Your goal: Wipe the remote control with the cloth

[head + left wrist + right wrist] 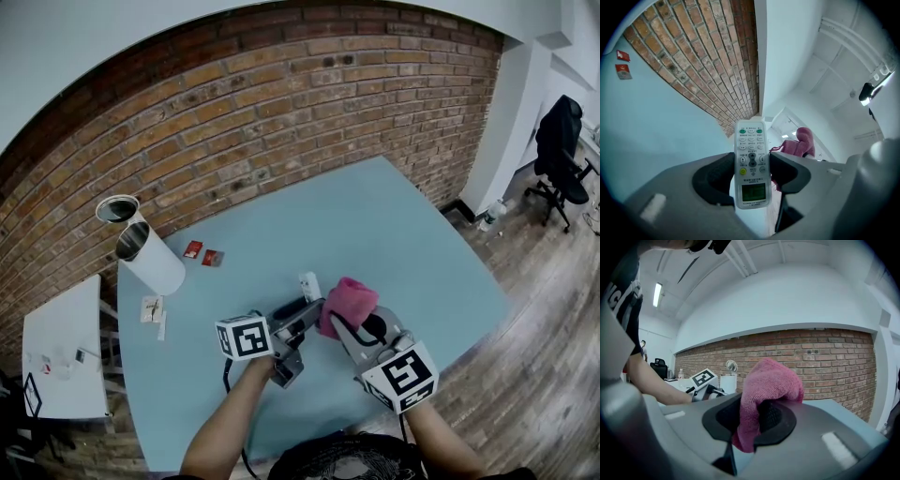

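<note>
Clamped between the left tongs (751,169), the remote (751,154) is steadied, presumably for wiping; at its three o'clock, the cloth (349,305) is pinched in the right tongs (757,420).

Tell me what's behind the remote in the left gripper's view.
The cloth shows past the remote, to its right, with the brick wall and table beyond. A jaw covers the cloth's lower part; the remote's back is hidden.
</note>
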A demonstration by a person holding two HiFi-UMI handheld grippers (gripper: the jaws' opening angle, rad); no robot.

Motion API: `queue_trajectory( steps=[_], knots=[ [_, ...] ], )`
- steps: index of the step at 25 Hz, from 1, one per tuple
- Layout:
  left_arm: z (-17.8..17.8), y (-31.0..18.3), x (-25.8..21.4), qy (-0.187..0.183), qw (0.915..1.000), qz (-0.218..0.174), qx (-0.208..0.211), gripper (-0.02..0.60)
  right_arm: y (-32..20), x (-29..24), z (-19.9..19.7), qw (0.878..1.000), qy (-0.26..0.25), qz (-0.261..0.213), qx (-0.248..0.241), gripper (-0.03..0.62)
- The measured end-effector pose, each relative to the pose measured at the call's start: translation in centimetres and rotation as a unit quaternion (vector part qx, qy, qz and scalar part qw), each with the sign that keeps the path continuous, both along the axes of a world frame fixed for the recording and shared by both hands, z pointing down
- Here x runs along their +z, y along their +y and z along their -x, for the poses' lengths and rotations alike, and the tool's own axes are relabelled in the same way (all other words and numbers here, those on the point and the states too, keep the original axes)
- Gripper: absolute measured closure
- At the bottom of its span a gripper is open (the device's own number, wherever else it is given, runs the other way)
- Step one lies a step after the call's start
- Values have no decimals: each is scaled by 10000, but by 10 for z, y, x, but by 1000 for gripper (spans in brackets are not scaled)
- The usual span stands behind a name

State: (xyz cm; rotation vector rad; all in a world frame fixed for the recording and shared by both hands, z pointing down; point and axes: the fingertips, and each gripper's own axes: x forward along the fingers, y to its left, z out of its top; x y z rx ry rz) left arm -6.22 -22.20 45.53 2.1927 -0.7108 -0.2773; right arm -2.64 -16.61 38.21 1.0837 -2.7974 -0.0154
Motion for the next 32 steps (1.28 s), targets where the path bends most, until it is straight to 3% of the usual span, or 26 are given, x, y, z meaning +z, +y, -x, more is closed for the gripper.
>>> queue_trajectory(
  steps=[9,20,32],
  knots=[
    [-11,13,3,-757,9961,-348,284,344,-7,-9,-13,9998,-126,-34,142,531],
    [-22,24,10,-1757,9788,-836,640,345,-15,-15,-20,9995,-187,-68,235,531],
    [-25,34,18,-2898,9424,-1446,842,345,-20,-22,-36,9987,-240,-121,423,531]
  ],
)
